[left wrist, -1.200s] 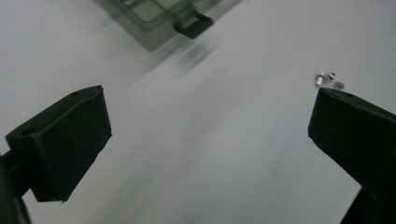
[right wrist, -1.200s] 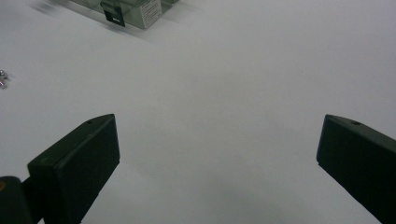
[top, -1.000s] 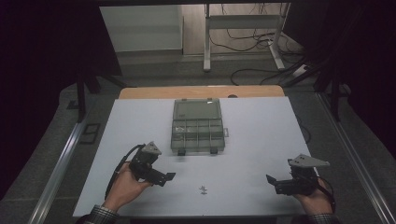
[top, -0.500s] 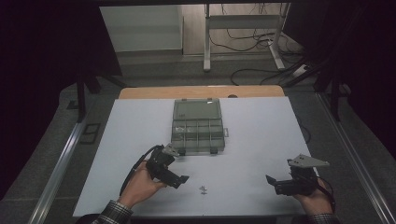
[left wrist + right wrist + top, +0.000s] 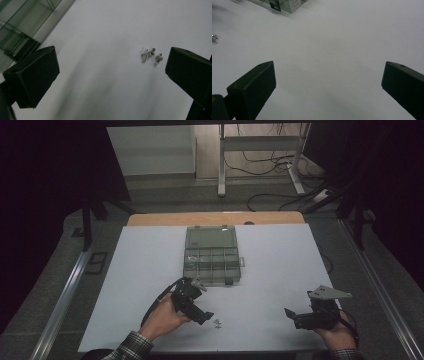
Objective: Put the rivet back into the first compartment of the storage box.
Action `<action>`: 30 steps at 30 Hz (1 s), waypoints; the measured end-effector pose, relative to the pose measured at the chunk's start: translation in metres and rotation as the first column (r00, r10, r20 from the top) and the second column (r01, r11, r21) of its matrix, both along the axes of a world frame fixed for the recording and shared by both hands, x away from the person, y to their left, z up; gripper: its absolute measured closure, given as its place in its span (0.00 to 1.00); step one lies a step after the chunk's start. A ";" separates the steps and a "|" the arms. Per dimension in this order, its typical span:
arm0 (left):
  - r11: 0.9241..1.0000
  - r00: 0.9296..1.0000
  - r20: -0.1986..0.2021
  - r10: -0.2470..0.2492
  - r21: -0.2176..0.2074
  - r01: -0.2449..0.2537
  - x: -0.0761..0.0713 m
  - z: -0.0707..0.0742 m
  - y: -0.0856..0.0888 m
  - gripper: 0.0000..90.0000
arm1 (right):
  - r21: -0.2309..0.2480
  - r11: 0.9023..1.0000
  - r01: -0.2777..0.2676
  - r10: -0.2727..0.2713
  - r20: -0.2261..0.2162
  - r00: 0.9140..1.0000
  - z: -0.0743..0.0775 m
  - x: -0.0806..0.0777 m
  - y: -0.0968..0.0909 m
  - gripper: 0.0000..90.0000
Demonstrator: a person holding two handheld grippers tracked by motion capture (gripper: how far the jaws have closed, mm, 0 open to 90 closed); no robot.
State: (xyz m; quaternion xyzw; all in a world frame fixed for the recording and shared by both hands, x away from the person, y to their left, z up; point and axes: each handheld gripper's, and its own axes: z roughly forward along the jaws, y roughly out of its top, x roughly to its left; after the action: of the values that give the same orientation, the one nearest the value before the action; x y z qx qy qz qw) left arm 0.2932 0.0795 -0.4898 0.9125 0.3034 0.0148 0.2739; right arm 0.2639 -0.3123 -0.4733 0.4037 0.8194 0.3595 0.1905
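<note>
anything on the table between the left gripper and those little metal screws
Nothing: in the left gripper view, bare white table runs from the open left gripper to the small metal screws.

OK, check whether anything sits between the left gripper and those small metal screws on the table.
Nothing visible does. The left gripper is open, and bare white table lies between its jaws and the screws. The compartment box sits farther back, off that path.
</note>
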 end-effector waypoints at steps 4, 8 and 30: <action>0.999 1.000 0.002 -0.030 0.033 0.030 0.002 -0.001 -0.007 0.00 | -0.001 1.000 -0.001 0.001 -0.002 1.000 0.000 0.000 0.000 0.00; 0.998 0.999 0.002 -0.040 0.042 0.040 0.004 -0.001 -0.012 0.00 | -0.004 1.000 -0.004 0.004 -0.005 1.000 0.000 0.000 0.000 0.00; 0.993 0.996 -0.037 -0.085 0.076 0.087 -0.001 -0.020 -0.034 0.37 | -0.018 1.000 -0.012 0.012 -0.014 1.000 -0.002 -0.001 0.001 0.00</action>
State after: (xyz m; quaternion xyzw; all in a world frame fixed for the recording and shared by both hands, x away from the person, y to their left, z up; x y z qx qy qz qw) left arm 0.2925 0.0457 -0.5099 0.9347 0.2676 -0.0006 0.2338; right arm 0.2634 -0.3112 -0.4751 0.3994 0.8264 0.3506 0.1862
